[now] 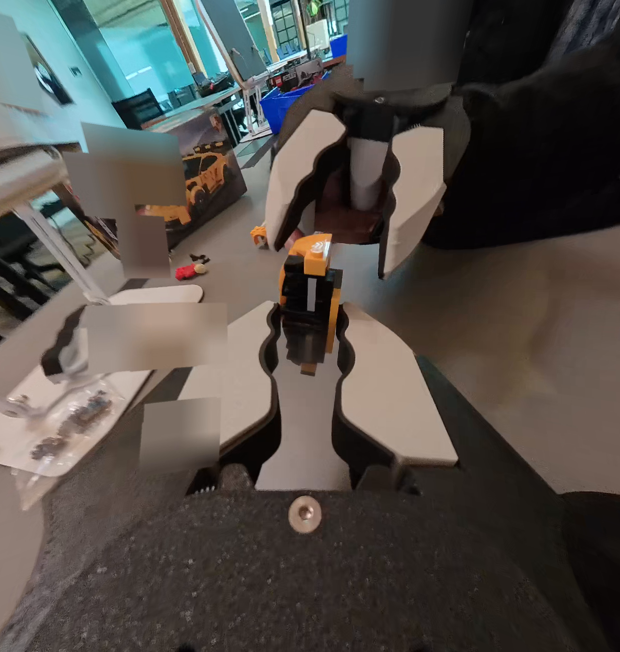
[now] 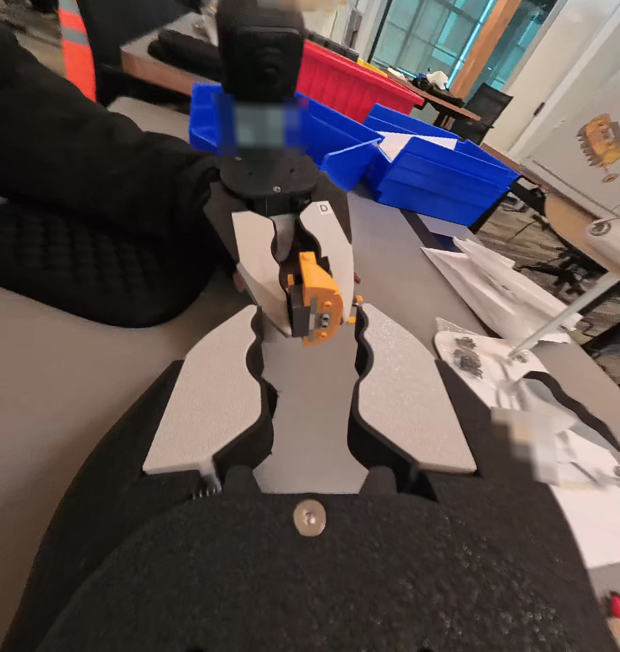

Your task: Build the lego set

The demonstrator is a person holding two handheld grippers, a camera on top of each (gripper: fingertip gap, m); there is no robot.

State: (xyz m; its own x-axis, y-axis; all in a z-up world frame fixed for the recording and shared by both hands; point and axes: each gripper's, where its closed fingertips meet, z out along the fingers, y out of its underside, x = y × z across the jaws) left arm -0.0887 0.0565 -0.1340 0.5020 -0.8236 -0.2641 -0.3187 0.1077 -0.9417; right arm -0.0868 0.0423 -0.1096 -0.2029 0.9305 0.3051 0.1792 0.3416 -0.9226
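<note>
My left gripper (image 1: 308, 312) is shut on an orange and black lego assembly (image 1: 310, 293) and holds it above the grey table (image 1: 477, 335). The assembly sticks out past the fingertips, with an orange curved piece and a white stud on its far end. My right gripper (image 2: 308, 312) faces it, open and empty. Its fingertips (image 2: 253, 314) stand on either side of the assembly's orange end (image 2: 320, 310). The right gripper also shows in the left wrist view (image 1: 331, 259), jaws wide apart. The left gripper also shows in the right wrist view (image 2: 315, 317).
A lego box with a yellow car picture (image 1: 209, 176) stands at the back. A red minifigure piece (image 1: 190, 271) and a small orange piece (image 1: 258, 234) lie loose. A clear bag of small parts (image 1: 72, 423) is on the left. Blue bins (image 2: 424, 165) and white papers (image 2: 495, 282) are nearby. The red minifigure piece (image 1: 190, 271) lies around 25 centimeters away from my left fingertips. Seen from the right wrist view (image 2: 618, 608) as well.
</note>
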